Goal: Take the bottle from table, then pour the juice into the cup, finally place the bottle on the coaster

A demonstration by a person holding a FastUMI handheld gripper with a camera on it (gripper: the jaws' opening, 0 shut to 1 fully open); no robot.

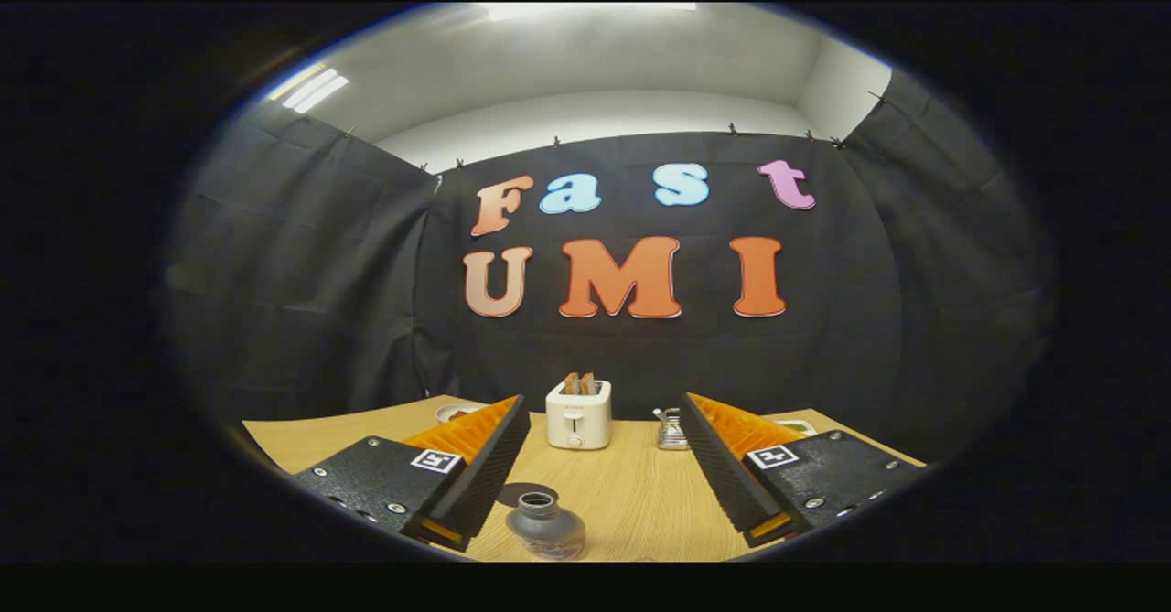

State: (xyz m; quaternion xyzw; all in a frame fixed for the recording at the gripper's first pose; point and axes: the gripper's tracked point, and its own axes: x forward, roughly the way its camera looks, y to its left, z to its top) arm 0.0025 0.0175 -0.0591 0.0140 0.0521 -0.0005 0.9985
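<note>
A small grey bottle [546, 526] with an open neck stands upright on the wooden table [631, 493], low between my fingers and nearer the left finger [476, 475]. A dark round coaster [526, 493] lies flat on the table just behind the bottle. My gripper [604, 429] is open wide, with both fingers apart from the bottle and nothing held between them. The right finger [727, 466] stands well to the right of the bottle.
A white toaster [578, 414] with two slices of toast stands at the far side of the table. A small metal holder [671, 430] sits to its right. A plate [455, 413] peeks out behind the left finger, and another dish [798, 426] behind the right finger.
</note>
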